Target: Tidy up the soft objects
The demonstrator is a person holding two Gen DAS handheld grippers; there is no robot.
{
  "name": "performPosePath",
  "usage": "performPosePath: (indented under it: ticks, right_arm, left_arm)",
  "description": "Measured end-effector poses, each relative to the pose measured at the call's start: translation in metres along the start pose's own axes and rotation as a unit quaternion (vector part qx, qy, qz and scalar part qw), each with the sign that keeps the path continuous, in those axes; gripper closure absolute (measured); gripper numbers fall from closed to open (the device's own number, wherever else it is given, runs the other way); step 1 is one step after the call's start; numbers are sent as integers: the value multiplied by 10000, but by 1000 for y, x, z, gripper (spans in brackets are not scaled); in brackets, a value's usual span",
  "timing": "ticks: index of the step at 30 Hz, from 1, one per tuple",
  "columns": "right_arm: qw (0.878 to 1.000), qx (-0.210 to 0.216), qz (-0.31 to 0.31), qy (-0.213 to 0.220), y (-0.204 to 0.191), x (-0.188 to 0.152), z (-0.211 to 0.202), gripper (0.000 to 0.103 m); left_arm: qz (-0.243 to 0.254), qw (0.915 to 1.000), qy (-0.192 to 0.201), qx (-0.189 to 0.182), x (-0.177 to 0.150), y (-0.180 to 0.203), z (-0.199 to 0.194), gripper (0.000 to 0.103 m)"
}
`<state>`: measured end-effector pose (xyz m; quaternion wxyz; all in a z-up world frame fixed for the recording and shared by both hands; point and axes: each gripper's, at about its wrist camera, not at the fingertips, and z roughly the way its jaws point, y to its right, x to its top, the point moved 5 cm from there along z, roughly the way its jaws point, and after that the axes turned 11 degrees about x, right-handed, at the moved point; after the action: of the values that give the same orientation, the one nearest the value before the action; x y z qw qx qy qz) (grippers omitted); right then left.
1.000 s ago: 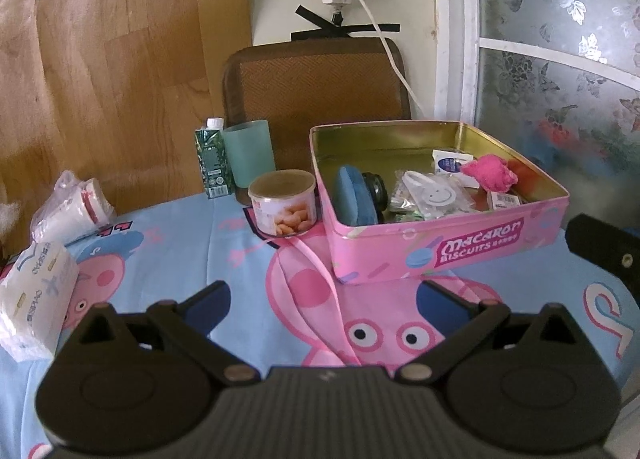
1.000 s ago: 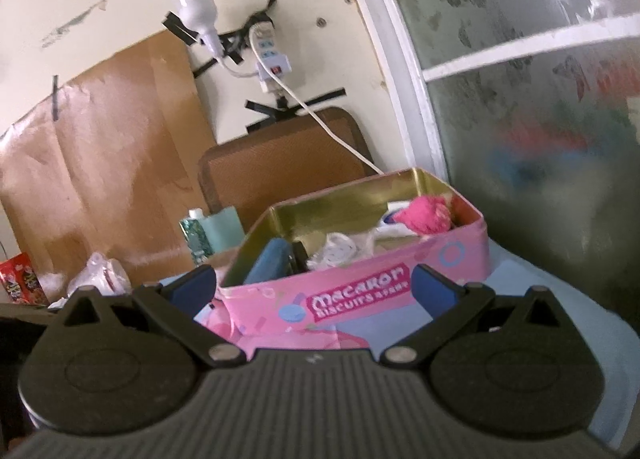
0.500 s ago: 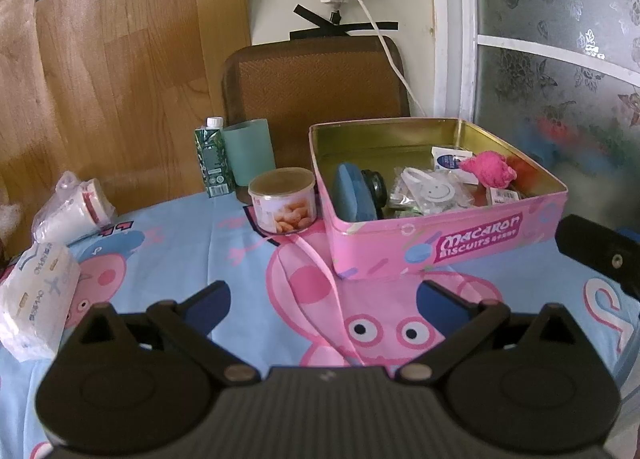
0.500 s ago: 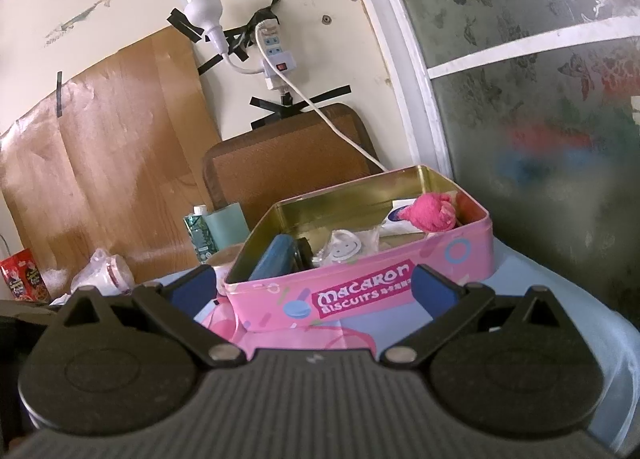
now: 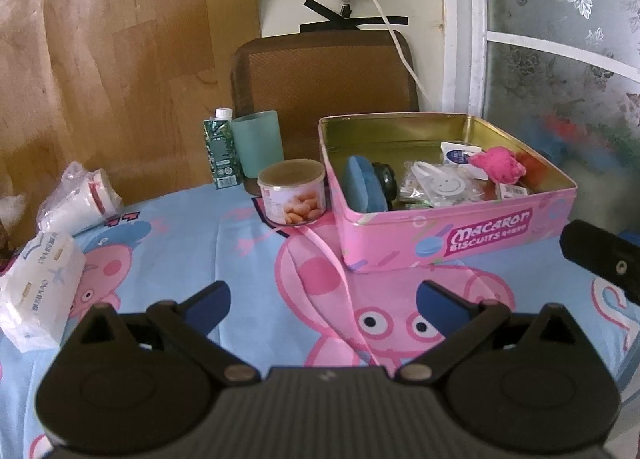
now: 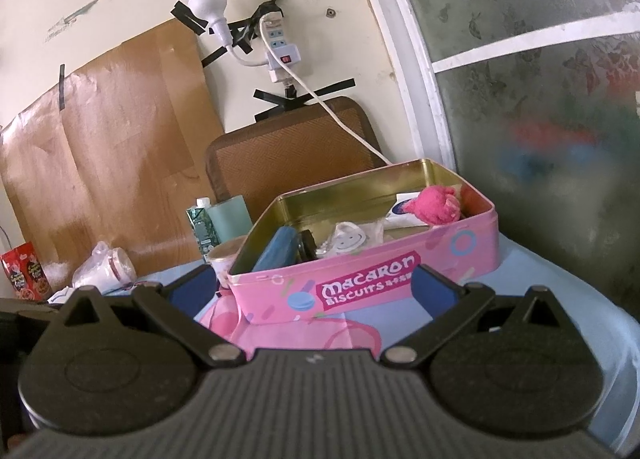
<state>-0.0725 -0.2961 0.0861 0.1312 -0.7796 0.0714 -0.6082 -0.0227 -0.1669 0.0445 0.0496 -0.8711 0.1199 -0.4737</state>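
Observation:
A pink macaron biscuit tin point(image 5: 472, 233) point(image 6: 360, 287) stands open on the cartoon-print tablecloth. Inside it lie a pink fluffy soft toy point(image 5: 498, 165) point(image 6: 436, 205), a blue pad point(image 5: 358, 187) point(image 6: 278, 249), a smiley item in a clear bag point(image 5: 444, 185) point(image 6: 348, 237) and a white card. My left gripper point(image 5: 322, 299) is open, low over the cloth in front of the tin, holding nothing. My right gripper point(image 6: 312, 285) is open too, just short of the tin's front wall. Part of the right gripper's body point(image 5: 604, 259) shows in the left wrist view.
Left of the tin stand a round snack can point(image 5: 292, 199), a teal cup point(image 5: 258, 147) and a green carton point(image 5: 220, 151). A tissue pack point(image 5: 38, 291) and a bagged white cup point(image 5: 78, 201) lie at the left. A brown chair back point(image 5: 324, 75) rises behind the table.
Both grippers have drawn back slightly from the tin and stay open. The right gripper has tilted so the tin sits more central in its view. Nothing on the table has moved.

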Motion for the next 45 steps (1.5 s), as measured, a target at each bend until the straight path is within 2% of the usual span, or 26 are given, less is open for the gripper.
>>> performPosePath:
  ticks: [31,45]
  right_arm:
    - [9998,35,-44,-170,-8,-7,9,0]
    - [9997,51,-7,-239,-5,-11,14,0]
  left_arm:
    - [56,9999,-138,-17,-9,-5,7,0]
    - [153,9996,-108,217,-13,-7,13,0]
